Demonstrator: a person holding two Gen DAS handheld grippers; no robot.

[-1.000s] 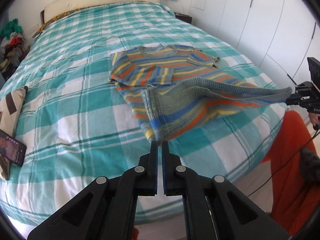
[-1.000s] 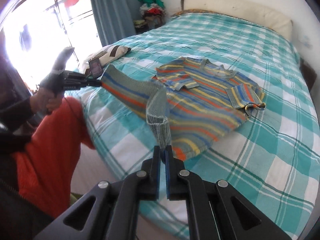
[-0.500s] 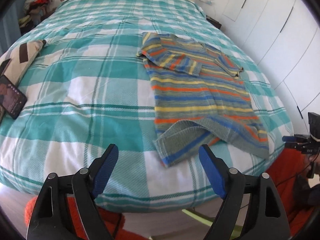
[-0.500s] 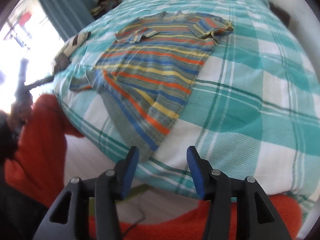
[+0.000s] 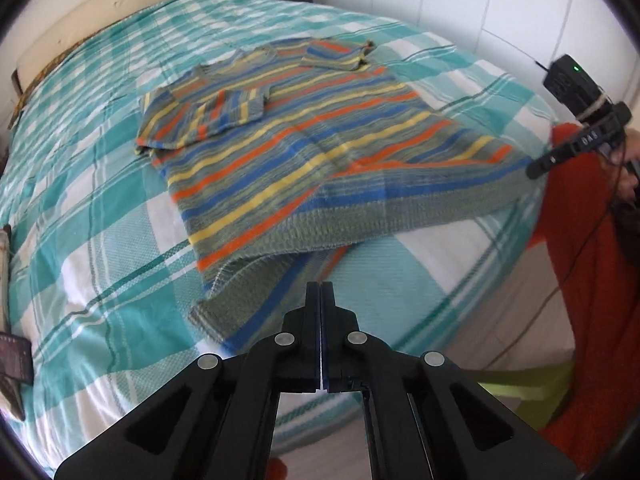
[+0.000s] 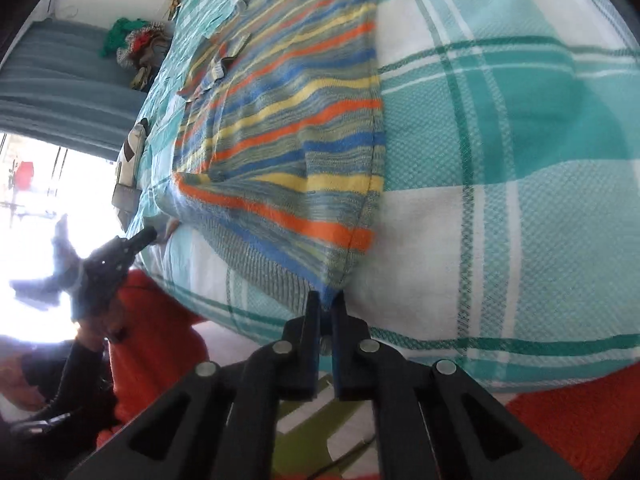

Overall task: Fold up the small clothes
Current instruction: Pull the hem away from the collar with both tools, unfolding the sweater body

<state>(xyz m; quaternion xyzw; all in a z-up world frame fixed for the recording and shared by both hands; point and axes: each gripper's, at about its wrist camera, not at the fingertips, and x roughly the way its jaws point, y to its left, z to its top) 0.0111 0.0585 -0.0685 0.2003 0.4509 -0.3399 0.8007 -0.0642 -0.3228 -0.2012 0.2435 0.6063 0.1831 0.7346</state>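
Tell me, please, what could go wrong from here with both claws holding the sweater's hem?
The left claw pinches only the hem's corner of the striped sweater, so the knit could slip free. The right claw likewise grips just a corner near the bed edge. The folded sleeves might be dragged out of place if the lift pulls the body along.

A bed (image 5: 100,208) covered by a teal-and-white checked spread carries everything. A striped knitted sweater (image 5: 304,140) in blue, orange, yellow and grey lies on it, sleeves folded in across the chest, the hem reaching the near edge and partly lifted off the cover. At the left edge lie a dark phone (image 5: 14,360) and a patterned cushion (image 6: 130,152). A pale headboard (image 5: 120,8) stands at the far end.
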